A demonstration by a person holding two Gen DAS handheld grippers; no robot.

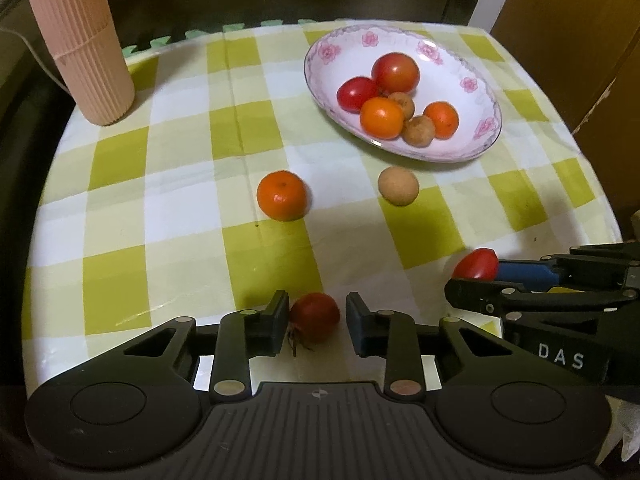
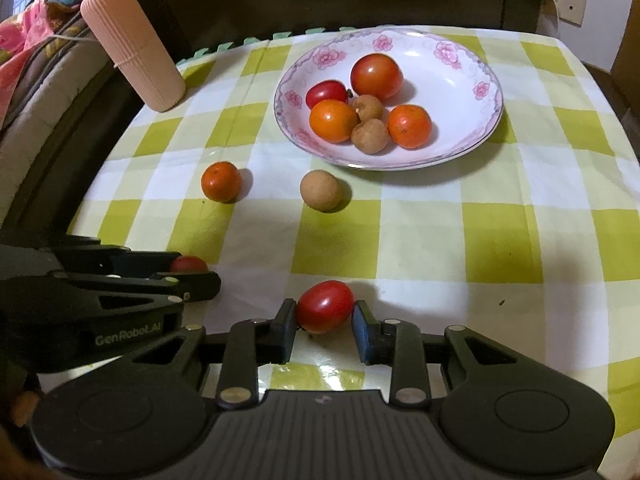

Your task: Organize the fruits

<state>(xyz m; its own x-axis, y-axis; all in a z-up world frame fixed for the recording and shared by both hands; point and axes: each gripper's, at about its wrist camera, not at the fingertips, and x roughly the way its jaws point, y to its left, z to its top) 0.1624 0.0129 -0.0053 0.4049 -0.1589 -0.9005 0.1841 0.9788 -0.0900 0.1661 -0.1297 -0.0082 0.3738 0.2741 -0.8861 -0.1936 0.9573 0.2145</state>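
A white bowl with pink flowers (image 1: 472,80) (image 2: 452,52) stands at the far side of the checked tablecloth and holds two tomatoes, two mandarins and two brown longans. Loose on the cloth in front of it lie a mandarin (image 1: 283,195) (image 2: 221,181) and a longan (image 1: 398,185) (image 2: 321,190). My left gripper (image 1: 316,308) (image 2: 196,270) is shut on a dark red tomato (image 1: 314,316) with a dried stalk, low on the cloth. Just to its right, my right gripper (image 2: 325,312) (image 1: 468,276) is shut on a brighter red tomato (image 2: 325,306) (image 1: 476,264).
A tall pink ribbed cylinder (image 1: 80,44) (image 2: 132,44) stands at the back left corner of the table. A dark cabinet rises behind the table, brown wooden furniture is at the right, and bedding lies past the left edge.
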